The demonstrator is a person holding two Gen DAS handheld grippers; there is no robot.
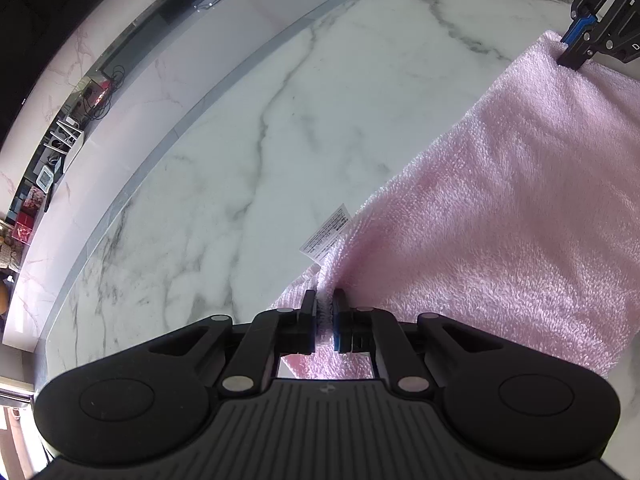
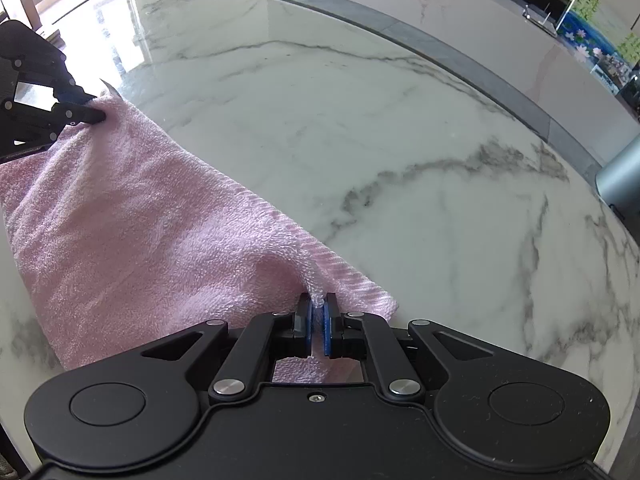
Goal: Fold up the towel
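Nearest the left wrist camera, the left gripper has its jaws pressed in on a bunched corner of the pink towel, so the cloth pinches up into a small ridge between the pads. A white care label sticks out from the towel's edge just beyond that grip — a sign, I judge, that this is a hemmed end of the cloth. From there the towel stretches rightward and away across the marble table, its far corner caught by the right gripper, which shows at the upper right of this view.

In the right wrist view the same arrangement mirrors itself: the left gripper bites the corner at the far left, the towel runs down toward the lens, and the right gripper clamps a puckered bit of the ribbed edge between its blue pads. Bare table lies to the right (nothing else rests on it nearby).

Both corners of one edge are held, and the edge between them looks fairly taut — likely so that it can be carried over as one straight line and laid onto the opposite edge. The fold itself is not yet made.
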